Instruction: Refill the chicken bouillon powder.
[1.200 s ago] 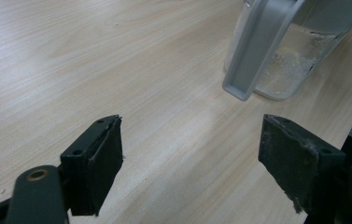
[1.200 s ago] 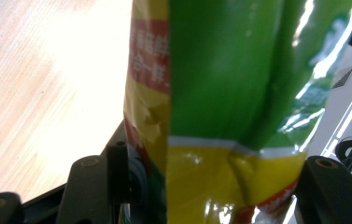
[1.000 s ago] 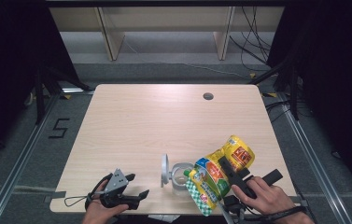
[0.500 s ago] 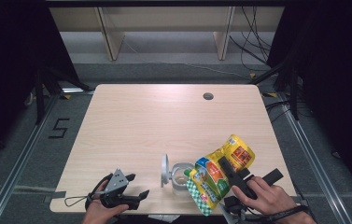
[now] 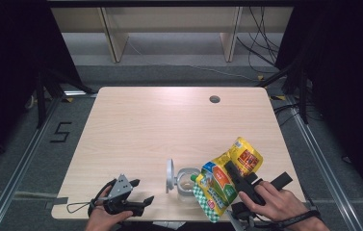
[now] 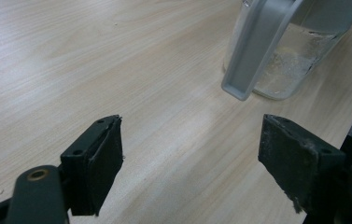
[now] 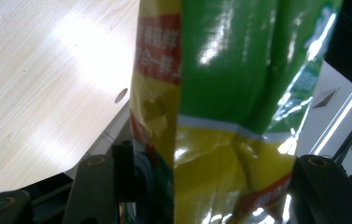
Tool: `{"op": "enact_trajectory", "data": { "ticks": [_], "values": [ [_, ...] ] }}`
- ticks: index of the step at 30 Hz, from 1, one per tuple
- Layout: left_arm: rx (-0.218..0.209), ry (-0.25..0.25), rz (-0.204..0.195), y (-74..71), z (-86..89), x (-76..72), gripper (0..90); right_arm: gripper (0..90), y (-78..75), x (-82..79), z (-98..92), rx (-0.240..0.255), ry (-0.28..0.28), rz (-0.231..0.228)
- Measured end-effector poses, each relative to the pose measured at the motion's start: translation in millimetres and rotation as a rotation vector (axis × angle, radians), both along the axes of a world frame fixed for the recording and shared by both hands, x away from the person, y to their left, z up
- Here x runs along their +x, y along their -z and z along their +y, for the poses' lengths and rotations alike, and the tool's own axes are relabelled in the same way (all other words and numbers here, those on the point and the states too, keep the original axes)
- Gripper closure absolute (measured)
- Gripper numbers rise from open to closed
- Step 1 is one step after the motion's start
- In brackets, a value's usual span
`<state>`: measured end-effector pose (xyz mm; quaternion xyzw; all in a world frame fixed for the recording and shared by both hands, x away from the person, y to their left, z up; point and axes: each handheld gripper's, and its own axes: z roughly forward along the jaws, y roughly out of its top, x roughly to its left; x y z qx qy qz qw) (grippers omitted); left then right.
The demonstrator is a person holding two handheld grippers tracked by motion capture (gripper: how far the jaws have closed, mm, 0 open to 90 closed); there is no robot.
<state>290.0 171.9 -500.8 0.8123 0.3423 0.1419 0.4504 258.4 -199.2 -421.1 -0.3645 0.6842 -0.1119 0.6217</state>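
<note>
At the bench (image 5: pixel 145 130) edge | our right tongs (image 5: pixel 231 172) clamp a snack bag (image 5: pixel 227 180) hiding the jar (image 5: pixel 187 181) mouth | left tongs (image 5: pixel 143 192) gape, holding nothing

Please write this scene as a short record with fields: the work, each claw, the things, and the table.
work: pouring from a bag into a clear jar
right claw: shut on the bag, which tilts over the jar
left claw: open, holds nothing, near the table's front edge
jar: lid swung open, some pale powder inside
table: light wood, round hole near its far edge
</note>
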Motion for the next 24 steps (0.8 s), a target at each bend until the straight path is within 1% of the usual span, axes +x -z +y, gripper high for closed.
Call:
{"op": "enact_trajectory", "data": {
  "ticks": [2, 4, 6, 7, 8, 9, 10, 11, 13, 14, 15, 16, 17, 18, 19, 22, 23, 24],
  "values": [
    [-0.004, 0.001, 0.002, 0.1, 0.1, 0.2, 21.3, 46.9, -0.2, 0.0, 0.6, -0.007, -0.002, 0.001],
    [-0.003, 0.002, 0.001, 0.1, 0.1, 0.2, 21.2, 47.0, 0.1, -0.7, 0.8, -0.001, 0.005, 0.001],
    [0.001, 0.000, 0.000, 0.0, 0.1, 0.0, 21.2, 47.0, -0.5, -0.5, 1.1, -0.008, -0.001, 0.001],
    [0.002, 0.001, 0.000, 0.1, 0.1, 0.1, 21.2, 47.0, 0.2, -0.1, 0.5, 0.006, -0.015, -0.006],
    [0.002, 0.000, 0.001, 0.2, 0.0, 0.2, 21.3, 47.0, -0.9, -0.7, 0.7, -0.010, -0.011, -0.011],
    [0.002, 0.000, 0.001, 0.2, 0.0, 0.2, 21.4, 47.0, -1.3, -0.4, 0.4, -0.011, -0.016, -0.010],
    [0.002, 0.001, 0.001, 0.2, -0.1, 0.4, 21.4, 47.0, -2.0, 0.0, 0.6, -0.014, -0.013, 0.000],
    [-0.011, -0.011, 0.016, 0.7, -0.9, -0.5, 21.4, 47.0, -1.0, -0.3, 0.0, 0.005, -0.014, -0.001],
    [-0.011, -0.012, 0.015, 0.7, -0.8, -0.5, 21.4, 47.3, -1.8, -0.1, -0.8, 0.009, -0.025, -0.012],
    [-0.015, -0.009, 0.014, 1.0, -0.9, -0.3, 21.4, 47.5, -3.8, -1.0, -0.4, -0.020, -0.019, -0.023],
    [-0.012, -0.007, 0.017, 0.9, -0.6, -0.2, 21.4, 47.6, -3.8, -1.1, -0.7, -0.019, -0.019, -0.023],
    [-0.013, -0.007, 0.017, 0.9, -0.6, -0.2, 21.4, 47.7, -2.5, -0.8, -1.5, 0.005, -0.018, -0.015],
    [-0.010, -0.008, 0.017, 0.8, -0.7, -0.4, 21.4, 47.8, -4.2, -0.4, -1.1, -0.019, -0.018, -0.006],
    [-0.009, -0.009, 0.014, 0.7, -0.8, -0.4, 21.4, 47.9, -4.1, -0.7, -1.6, -0.013, -0.013, -0.005],
    [-0.005, -0.005, 0.010, 0.5, -0.6, -0.2, 21.4, 48.0, -4.3, -0.5, -1.7, -0.016, -0.017, -0.004],
    [-0.013, -0.009, 0.015, 0.9, -1.2, -0.7, 21.4, 48.2, -4.1, -0.7, -2.3, -0.015, -0.023, -0.009],
    [-0.009, -0.005, 0.012, 0.8, -1.0, -0.4, 21.4, 48.3, -3.3, -0.6, -2.5, -0.001, -0.023, -0.006],
    [-0.005, -0.001, 0.003, 0.7, -0.8, 0.1, 21.4, 48.3, -2.2, -0.8, -2.8, 0.012, -0.027, -0.014]
  ]
}}
